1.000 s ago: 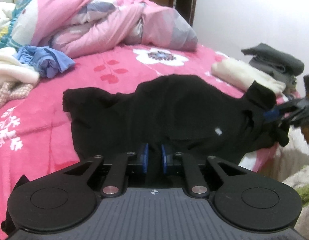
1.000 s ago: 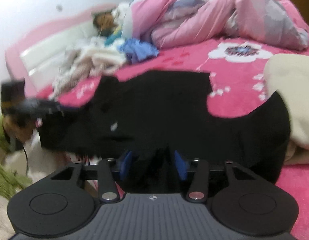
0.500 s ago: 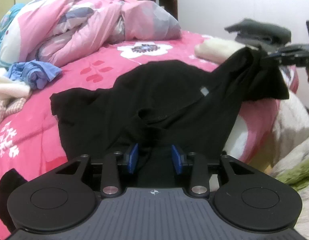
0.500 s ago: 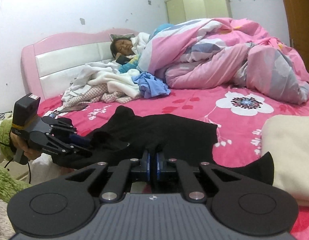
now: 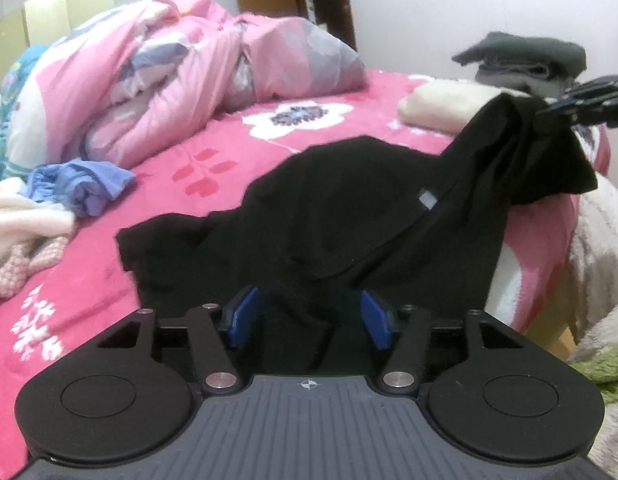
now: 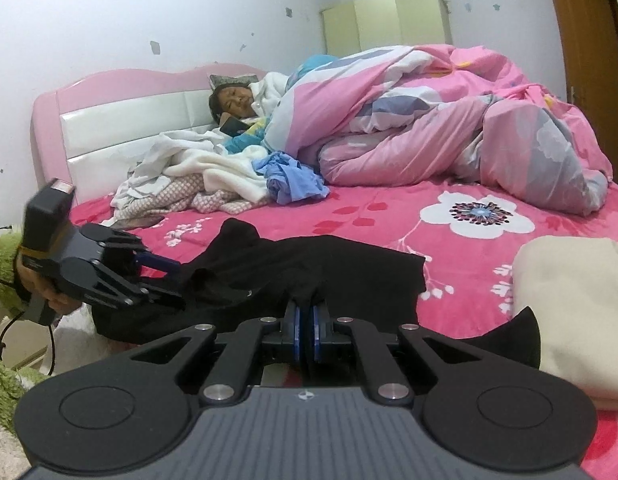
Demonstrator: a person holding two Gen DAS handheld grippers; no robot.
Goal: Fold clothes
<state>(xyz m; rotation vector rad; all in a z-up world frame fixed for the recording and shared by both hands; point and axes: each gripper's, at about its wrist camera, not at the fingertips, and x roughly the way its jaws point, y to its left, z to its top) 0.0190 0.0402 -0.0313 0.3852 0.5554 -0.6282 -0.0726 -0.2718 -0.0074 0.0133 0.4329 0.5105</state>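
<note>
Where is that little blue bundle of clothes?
In the right wrist view the blue bundle lies on the pink bedsheet, left of centre, between the white blanket and the pink quilt.

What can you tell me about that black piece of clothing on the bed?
The black garment is soft, thin, plain fabric with a small pale tag. It lies crumpled across the pink bedsheet. The right gripper is shut on one end, lifting it off the bed. The left gripper has cloth between its opening jaws, pads not pressing. Beside it lies a folded cream cloth.
</note>
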